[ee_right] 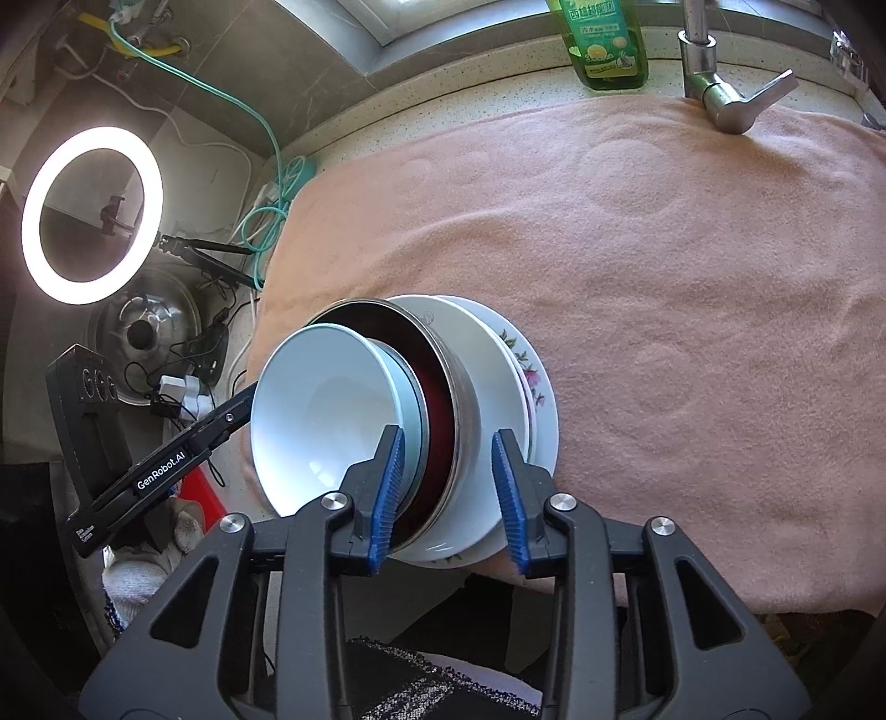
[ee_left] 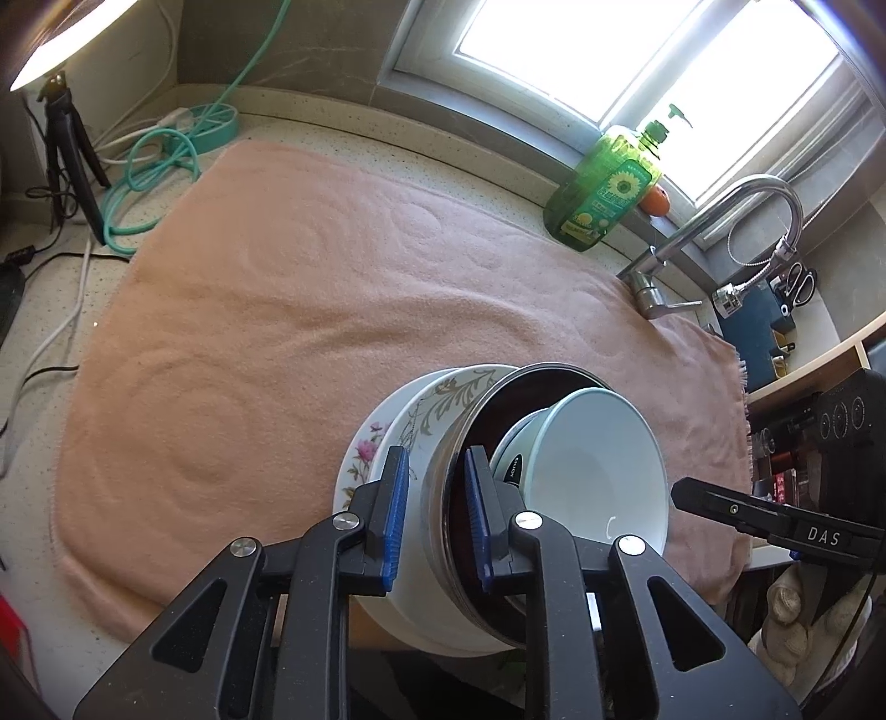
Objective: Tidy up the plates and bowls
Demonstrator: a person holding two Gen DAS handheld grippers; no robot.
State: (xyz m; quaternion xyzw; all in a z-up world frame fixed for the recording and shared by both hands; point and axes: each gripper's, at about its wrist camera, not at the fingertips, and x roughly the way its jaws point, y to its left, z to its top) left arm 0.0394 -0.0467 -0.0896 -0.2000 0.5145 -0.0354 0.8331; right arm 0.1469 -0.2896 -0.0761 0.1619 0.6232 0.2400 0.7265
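Left tool (ee_left: 434,515) straddles steel bowl (ee_left: 443,498) rim; plates (ee_left: 360,454) mostly hidden.

Both cams sit right behind their grippers, angled steeply down at the nested stack of dishes (ee_left: 498,471) on the pink towel (ee_left: 277,310), super close. Left view faces toward the window (ee_left: 637,55) and faucet (ee_left: 720,238); right view catches the ring light (ee_right: 91,213). Both share the stack, towel, green soap bottle (ee_right: 606,44), probably the same faucet.
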